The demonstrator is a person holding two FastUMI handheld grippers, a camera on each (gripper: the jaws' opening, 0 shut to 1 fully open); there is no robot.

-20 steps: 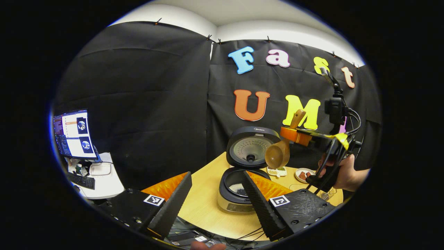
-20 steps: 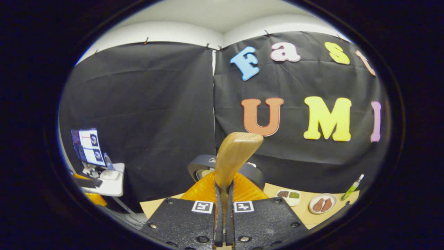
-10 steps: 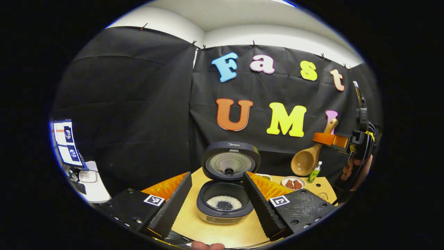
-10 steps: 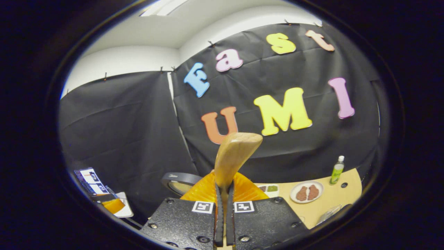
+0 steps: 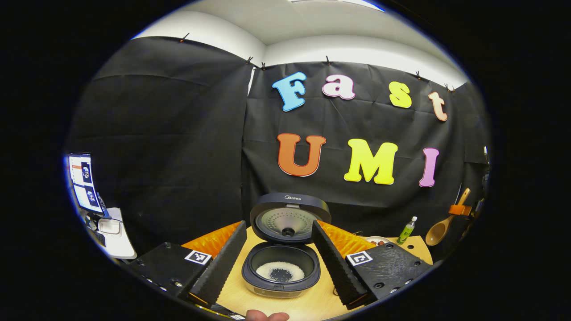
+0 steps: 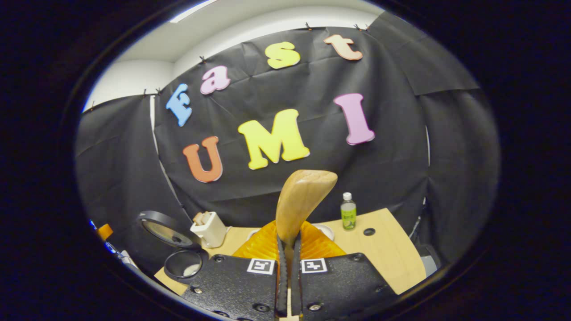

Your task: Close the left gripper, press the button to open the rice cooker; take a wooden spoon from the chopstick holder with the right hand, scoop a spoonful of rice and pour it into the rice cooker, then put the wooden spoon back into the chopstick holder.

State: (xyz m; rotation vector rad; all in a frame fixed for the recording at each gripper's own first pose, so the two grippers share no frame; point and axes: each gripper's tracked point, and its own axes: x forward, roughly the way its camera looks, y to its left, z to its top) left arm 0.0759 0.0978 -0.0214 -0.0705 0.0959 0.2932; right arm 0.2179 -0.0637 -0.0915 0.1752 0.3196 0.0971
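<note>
The rice cooker [image 5: 281,278] stands open on the wooden table [image 5: 308,305], lid [image 5: 290,218] upright, white rice [image 5: 280,271] in its pot. My left gripper [image 5: 279,225] hovers in front of it, open, one finger on each side of the cooker. Far right, the right gripper [image 5: 459,209] holds the wooden spoon [image 5: 436,232] with its bowl hanging down, well clear of the cooker. In the right gripper view, my right gripper [image 6: 287,243] is shut on the spoon's handle [image 6: 303,200], which sticks up. The white chopstick holder [image 6: 209,228] stands beside the cooker [image 6: 180,265] at lower left.
A green bottle [image 6: 348,211] stands near the back of the table [image 6: 388,254], next to a small round hole [image 6: 369,232]. A plate [image 5: 379,240] lies right of the cooker. A side desk with a monitor [image 5: 82,183] stands far left.
The right gripper carried the spoon away from above the cooker to the far right and swung its view right, bringing the chopstick holder into sight. The left gripper stayed open and drew back slightly.
</note>
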